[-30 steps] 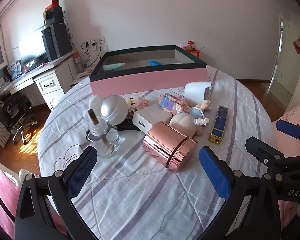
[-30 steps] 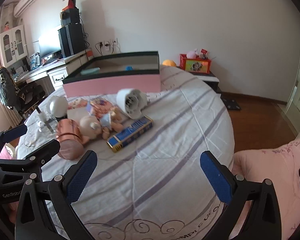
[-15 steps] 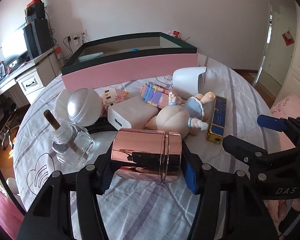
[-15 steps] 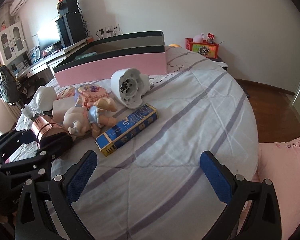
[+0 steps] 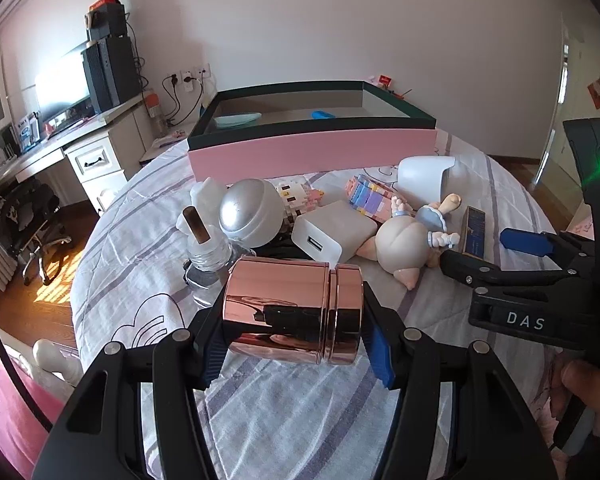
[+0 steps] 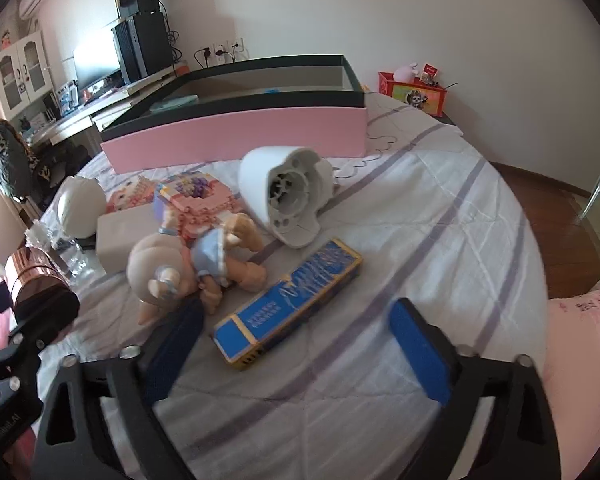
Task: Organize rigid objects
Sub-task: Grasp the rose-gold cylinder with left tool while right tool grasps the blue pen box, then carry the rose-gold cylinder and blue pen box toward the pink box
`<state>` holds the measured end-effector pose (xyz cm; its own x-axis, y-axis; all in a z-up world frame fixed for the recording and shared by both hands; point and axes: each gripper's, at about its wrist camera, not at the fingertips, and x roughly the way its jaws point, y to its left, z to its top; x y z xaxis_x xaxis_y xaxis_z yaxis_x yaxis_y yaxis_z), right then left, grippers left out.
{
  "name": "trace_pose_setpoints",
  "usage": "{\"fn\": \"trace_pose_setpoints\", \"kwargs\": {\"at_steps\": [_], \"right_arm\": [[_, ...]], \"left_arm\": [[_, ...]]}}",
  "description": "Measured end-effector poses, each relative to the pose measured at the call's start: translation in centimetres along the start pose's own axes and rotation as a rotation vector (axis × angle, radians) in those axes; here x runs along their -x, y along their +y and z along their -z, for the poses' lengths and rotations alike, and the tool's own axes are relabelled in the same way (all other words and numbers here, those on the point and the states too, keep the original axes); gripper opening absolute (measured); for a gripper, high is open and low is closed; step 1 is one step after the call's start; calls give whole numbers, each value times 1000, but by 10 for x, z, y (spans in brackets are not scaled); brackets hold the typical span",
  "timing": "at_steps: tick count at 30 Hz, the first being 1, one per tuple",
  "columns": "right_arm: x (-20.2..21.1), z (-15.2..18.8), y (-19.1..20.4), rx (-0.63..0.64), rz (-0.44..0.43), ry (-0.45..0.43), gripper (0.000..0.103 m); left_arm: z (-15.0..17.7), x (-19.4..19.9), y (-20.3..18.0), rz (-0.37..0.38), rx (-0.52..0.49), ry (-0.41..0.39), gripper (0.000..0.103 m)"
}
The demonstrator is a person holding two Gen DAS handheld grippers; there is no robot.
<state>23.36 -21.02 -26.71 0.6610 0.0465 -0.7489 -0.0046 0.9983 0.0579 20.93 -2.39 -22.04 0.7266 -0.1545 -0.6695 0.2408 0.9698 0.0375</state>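
**Two grabs under way, the pile mostly untouched**

Bedroom first: pale walls, a desk [image 5: 52, 152] with a monitor at the left, wood floor, and a bed [image 6: 440, 208] under a white cover with lilac stripes that carries everything. Along its far edge sits the pink box [image 5: 312, 152] with a dark rim, open on top; only a pale dish and a small blue item show inside, so very little has been put away, as far as I can judge.

Between the box and the near edge lies the clutter. Largest is the white fan housing [image 6: 288, 196] on its side, toward the right. Next comes the copper canister [image 5: 294, 312], lying on its side nearest the front edge; the left tongs [image 5: 294, 334] are clamped on its two ends, and it seems at or just above the cover. Behind it are a silver dome [image 5: 252, 212], a doll [image 6: 188, 264] face down, a white charger [image 5: 330, 232], a glass bottle [image 5: 210, 252] with a brown stick, and two pixel-block toys [image 6: 196, 196].

Right of the doll lies the blue carton [image 6: 292, 300], flat and slanted. The right tongs [image 6: 296, 344] are closing with the carton's near end between the blue pads, which do not yet touch it.

By my reading, the canister is secured and waits to travel to the box, the carton is about to be gripped, and all else is left.
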Motion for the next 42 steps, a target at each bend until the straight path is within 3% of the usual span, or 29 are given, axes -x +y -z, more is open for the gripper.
{"fn": "trace_pose_setpoints", "kwargs": {"at_steps": [2, 4, 12, 17, 24, 27, 35, 42], "right_arm": [[5, 2, -7, 2, 19, -5, 60], [6, 3, -15, 3, 37, -5, 43], [-10, -14, -14, 40, 84, -5, 43], [-8, -12, -15, 69, 54, -36, 21], [26, 5, -13, 18, -114, -95, 21], [55, 3, -1, 24, -162, -161, 21], [140, -2, 48, 148, -158, -378, 21], [178, 1, 62, 180, -144, -447, 21]], "left_arm": [[-1, -1, -2, 9, -2, -1, 58], [-1, -3, -5, 12, -3, 3, 58], [-2, -14, -17, 2, -9, 23, 58], [-5, -13, -18, 2, -1, 18, 58], [-12, 7, -17, 10, 17, -31, 58], [-17, 25, -15, 10, 31, -75, 58], [-32, 95, -13, -35, 39, -250, 58], [-33, 144, -8, -69, 47, -361, 58]]}}
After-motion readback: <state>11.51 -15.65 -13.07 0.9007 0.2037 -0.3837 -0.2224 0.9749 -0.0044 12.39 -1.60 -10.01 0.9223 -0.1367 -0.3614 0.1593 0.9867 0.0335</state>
